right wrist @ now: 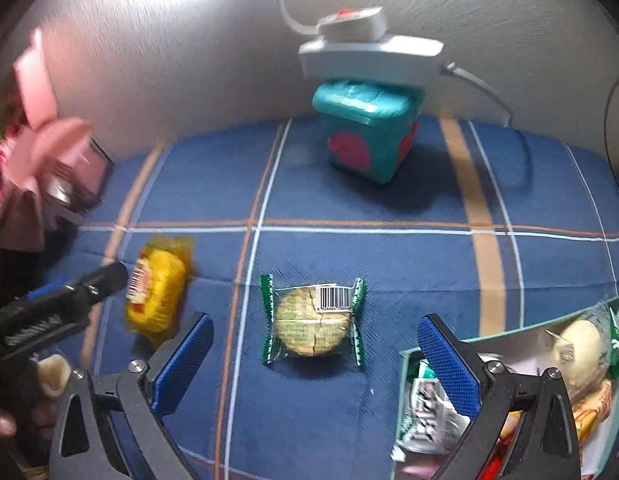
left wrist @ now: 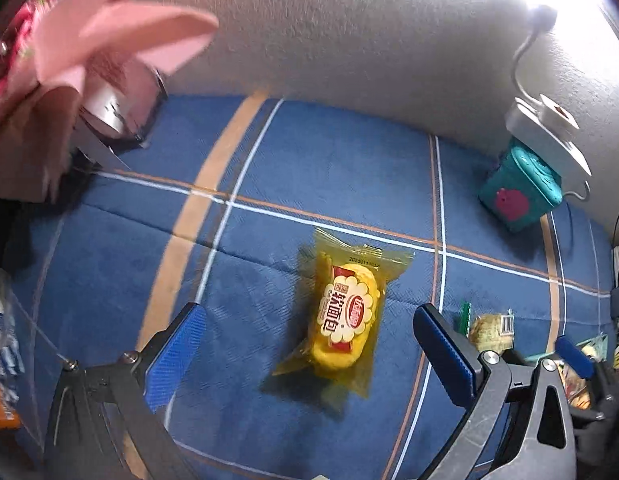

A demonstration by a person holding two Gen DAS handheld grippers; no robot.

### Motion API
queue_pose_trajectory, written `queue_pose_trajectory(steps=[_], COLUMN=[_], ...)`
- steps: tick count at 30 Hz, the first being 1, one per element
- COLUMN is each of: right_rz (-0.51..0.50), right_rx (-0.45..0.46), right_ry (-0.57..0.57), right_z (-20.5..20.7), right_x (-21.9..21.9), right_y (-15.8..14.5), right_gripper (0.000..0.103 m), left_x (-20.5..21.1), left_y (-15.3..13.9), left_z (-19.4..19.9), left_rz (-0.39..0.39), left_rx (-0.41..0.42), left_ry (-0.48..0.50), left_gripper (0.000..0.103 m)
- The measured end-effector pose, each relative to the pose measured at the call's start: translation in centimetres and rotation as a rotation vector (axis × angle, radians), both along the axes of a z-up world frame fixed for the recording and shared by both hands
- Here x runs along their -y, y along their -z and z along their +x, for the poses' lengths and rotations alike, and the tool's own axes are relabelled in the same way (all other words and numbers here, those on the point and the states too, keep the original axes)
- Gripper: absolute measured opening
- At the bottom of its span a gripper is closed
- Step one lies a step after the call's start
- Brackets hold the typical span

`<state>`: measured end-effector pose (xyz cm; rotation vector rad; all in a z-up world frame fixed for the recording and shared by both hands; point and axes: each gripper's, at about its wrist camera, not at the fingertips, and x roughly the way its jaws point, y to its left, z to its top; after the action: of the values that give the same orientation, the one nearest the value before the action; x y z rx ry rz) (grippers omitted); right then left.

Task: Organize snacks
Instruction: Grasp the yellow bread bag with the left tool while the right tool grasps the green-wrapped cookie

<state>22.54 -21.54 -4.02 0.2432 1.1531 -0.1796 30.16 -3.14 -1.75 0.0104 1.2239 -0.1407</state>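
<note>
A yellow-wrapped soft bread snack (left wrist: 343, 316) lies on the blue plaid cloth (left wrist: 309, 168), between and just ahead of the open fingers of my left gripper (left wrist: 309, 344). It also shows in the right wrist view (right wrist: 157, 288), with the left gripper (right wrist: 89, 284) beside it. A round biscuit in a clear green-edged wrapper (right wrist: 313, 322) lies between the open fingers of my right gripper (right wrist: 315, 354); it shows small in the left wrist view (left wrist: 491, 328). A pale green box (right wrist: 509, 336) holding several wrapped snacks sits at the lower right.
A teal box with pink patches (right wrist: 367, 136) stands at the back with a white power strip (right wrist: 369, 50) on top, against a grey wall. A pink bow and a metal-trimmed item (left wrist: 109, 96) sit at the left. More packets (left wrist: 1, 360) lie at the left edge.
</note>
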Motion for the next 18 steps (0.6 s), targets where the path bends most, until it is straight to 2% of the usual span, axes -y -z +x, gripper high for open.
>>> queue_pose_trajectory(steps=[3,4,7,10,11,13,14,15,16,18], right_rz=[-0.029,-0.034,-0.042,-0.033,-0.031,-0.03,-0.032,-0.035,-0.036,-0.027], right_rx=[-0.04,-0.051,-0.084,-0.098,-0.103,-0.113,-0.119,-0.116,-0.113,-0.111], right_ry=[-0.013,-0.012,-0.006,-0.007,-0.008,-0.007,-0.003,-0.002,-0.002,-0.002], right_z=[1.1,1.3,2.2,2.6,2.7,2.8,2.8,2.5,2.6,2.5], right_x=[-0.7,-0.8,-1.1,-1.2,-1.2,-1.1,-1.0,-1.0,-1.0,-0.8], right_y=[1.6,2.0,3.4,4.2,4.5,4.9,5.1,5.1,5.2,5.1], right_gripper=[0.101,0.098,0.089,0.083,0.082,0.069,0.066,0.065,0.059,0.058], left_x=[0.3,0.5,1.4,2.3,2.6,2.9,2.9,3.0,2.9,2.9], left_y=[1.5,2.0,2.5,3.2,3.5,4.1,4.6,4.8,4.9,4.8], left_z=[0.5,0.6,0.6,0.7,0.7,0.8,0.7,0.7,0.5,0.2], left_rz=[-0.035,-0.039,-0.041,-0.028,-0.015,-0.008,-0.012,-0.015,-0.014,-0.016], left_rx=[-0.036,-0.045,-0.048,-0.056,-0.058,-0.073,-0.087,-0.092,-0.092,-0.082], left_ry=[0.014,0.024,0.048,0.064,0.066,0.06,0.053,0.05,0.046,0.044], left_gripper=[0.102,0.102,0.091,0.088,0.083,0.061,0.057,0.049,0.045,0.042])
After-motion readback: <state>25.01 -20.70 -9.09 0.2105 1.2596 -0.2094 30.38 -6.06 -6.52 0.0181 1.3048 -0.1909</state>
